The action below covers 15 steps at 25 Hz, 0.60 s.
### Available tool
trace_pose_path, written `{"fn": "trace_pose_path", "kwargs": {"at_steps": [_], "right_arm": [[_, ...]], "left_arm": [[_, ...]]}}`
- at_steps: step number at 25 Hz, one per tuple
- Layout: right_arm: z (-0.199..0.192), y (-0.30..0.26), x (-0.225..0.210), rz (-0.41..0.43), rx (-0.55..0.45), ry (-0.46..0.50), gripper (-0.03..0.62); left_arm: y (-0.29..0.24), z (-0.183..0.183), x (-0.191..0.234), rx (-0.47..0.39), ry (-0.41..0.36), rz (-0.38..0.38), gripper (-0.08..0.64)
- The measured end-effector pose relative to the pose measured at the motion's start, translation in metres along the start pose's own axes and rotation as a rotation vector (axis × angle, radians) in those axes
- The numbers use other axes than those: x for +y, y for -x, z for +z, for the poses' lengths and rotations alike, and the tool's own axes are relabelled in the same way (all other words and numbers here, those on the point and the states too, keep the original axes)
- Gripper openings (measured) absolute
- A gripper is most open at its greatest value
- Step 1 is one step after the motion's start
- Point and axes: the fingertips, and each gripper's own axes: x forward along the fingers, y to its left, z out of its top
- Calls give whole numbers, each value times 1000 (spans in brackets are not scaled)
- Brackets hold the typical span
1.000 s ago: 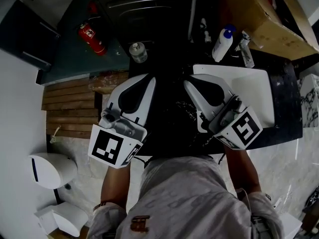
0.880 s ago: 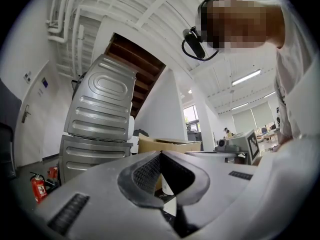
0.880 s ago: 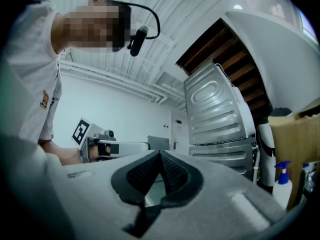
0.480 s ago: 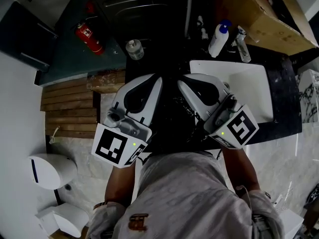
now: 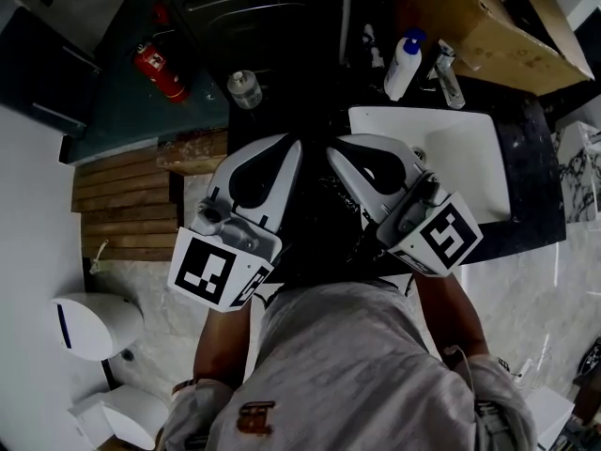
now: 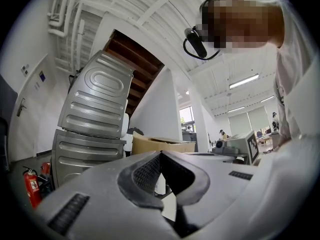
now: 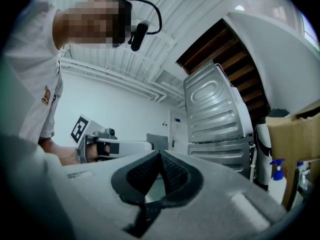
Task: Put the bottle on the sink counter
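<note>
A small clear bottle (image 5: 244,89) with a pale cap stands upright on the dark surface left of the black sink counter (image 5: 535,186). A white bottle with a blue cap (image 5: 401,64) (image 7: 276,180) stands behind the white basin (image 5: 470,163). My left gripper (image 5: 292,144) (image 6: 160,154) is shut and empty, held low in front of me, well short of the clear bottle. My right gripper (image 5: 331,148) (image 7: 160,154) is also shut and empty beside it, over the basin's left edge. The two tips point up and nearly meet.
A red fire extinguisher (image 5: 158,68) (image 6: 30,185) lies left of a grey washing machine (image 6: 92,129) (image 7: 217,129). A cardboard box (image 5: 488,26) (image 6: 161,145) sits at the back right. Wooden slats (image 5: 127,205) and a white toilet (image 5: 94,325) lie to my left.
Both grippers have drawn closer together, their tips now almost touching. The head view has shifted, so the bottles and basin appear higher and further left.
</note>
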Motion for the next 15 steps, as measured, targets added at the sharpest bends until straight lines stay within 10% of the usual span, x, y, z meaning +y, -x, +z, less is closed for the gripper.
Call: {"fn": "trace_pose_path", "kwargs": {"at_steps": [15], "right_arm": [[-2, -1, -3, -6, 4, -1, 0]], "left_arm": [[-4, 1, 0, 7, -7, -13, 2]]}}
